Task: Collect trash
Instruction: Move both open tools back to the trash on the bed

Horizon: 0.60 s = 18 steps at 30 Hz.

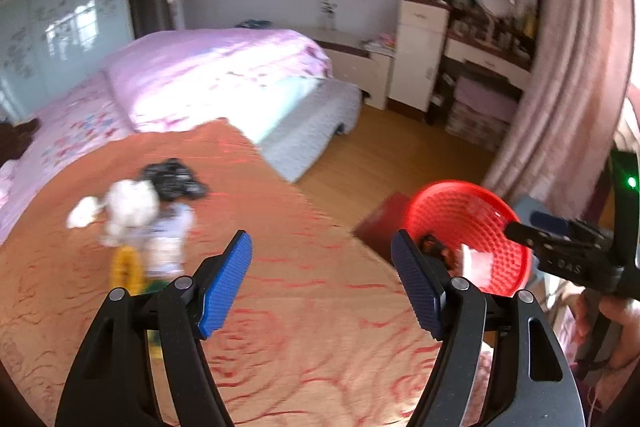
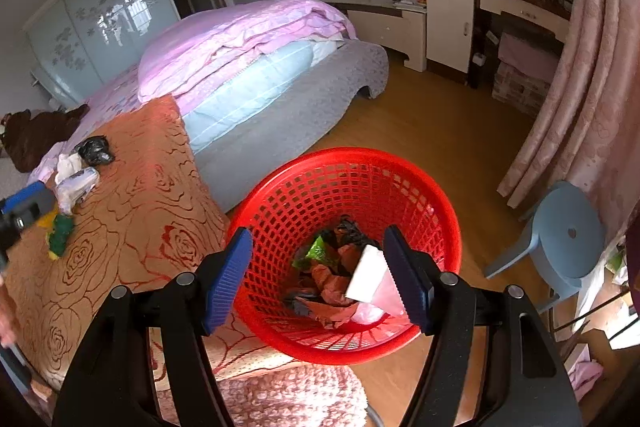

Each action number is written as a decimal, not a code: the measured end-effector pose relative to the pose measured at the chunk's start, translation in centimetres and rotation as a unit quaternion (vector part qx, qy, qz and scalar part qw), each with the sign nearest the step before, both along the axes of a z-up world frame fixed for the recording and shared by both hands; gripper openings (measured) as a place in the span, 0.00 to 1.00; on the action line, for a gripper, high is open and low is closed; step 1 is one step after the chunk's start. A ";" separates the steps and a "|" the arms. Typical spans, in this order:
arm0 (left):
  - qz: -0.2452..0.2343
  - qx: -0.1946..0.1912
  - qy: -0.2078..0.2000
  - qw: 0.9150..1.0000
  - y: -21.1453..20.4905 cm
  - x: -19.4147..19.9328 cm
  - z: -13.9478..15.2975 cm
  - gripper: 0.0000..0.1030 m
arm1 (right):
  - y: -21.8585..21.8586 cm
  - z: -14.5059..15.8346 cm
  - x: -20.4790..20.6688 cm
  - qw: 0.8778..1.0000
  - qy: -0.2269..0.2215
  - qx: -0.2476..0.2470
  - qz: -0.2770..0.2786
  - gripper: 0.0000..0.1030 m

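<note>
My left gripper [image 1: 322, 283] stands open over the orange rose-patterned blanket [image 1: 312, 339], with nothing between its blue pads. To its left lies a blurred trash pile: white crumpled paper [image 1: 128, 203], a black bag [image 1: 174, 179] and a yellow-green piece [image 1: 126, 267]. My right gripper [image 2: 318, 279] hangs open above the red mesh basket [image 2: 440, 211]. A white piece [image 2: 366, 273] sits close to its right pad, not pinched. Below it are brown paper [image 2: 332, 287], a green wrapper [image 2: 318, 247] and pink plastic [image 2: 380, 303]. The basket [image 1: 468, 227] also shows on the right of the left wrist view.
A bed with a pink quilt [image 2: 248, 39] lies beyond the blanket. A blue stool [image 2: 568, 239] stands right of the basket, with pink curtains [image 2: 580, 99] behind it. A pink rug [image 2: 288, 395] lies in front on the wooden floor [image 2: 432, 131]. A dark red box [image 1: 380, 223] sits beside the basket.
</note>
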<state>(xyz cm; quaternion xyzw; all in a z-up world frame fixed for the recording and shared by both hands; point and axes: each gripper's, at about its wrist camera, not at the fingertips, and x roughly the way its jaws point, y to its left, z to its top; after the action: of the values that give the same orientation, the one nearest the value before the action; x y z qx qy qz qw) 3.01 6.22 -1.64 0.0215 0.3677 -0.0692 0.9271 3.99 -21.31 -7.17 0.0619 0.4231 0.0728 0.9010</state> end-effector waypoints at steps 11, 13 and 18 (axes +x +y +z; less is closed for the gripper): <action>0.103 -0.007 -0.006 0.995 10.1 -1.0 0.2 0.69 | 3.5 1.0 -0.5 0.999 -0.011 -0.005 0.036 0.64; 0.113 -0.016 -0.001 0.993 11.5 -1.1 -0.3 0.69 | 4.7 1.5 -0.5 0.999 -0.016 -0.004 0.048 0.64; 0.122 -0.036 0.017 0.992 13.3 -0.4 -1.8 0.69 | 7.7 2.3 0.0 0.997 -0.023 0.009 0.076 0.64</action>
<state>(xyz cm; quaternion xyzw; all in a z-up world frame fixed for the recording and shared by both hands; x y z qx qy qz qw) 2.59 19.50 -3.47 -0.0577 0.3803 0.0309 0.9225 3.95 -13.59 -4.85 0.0356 0.4047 0.1466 0.9019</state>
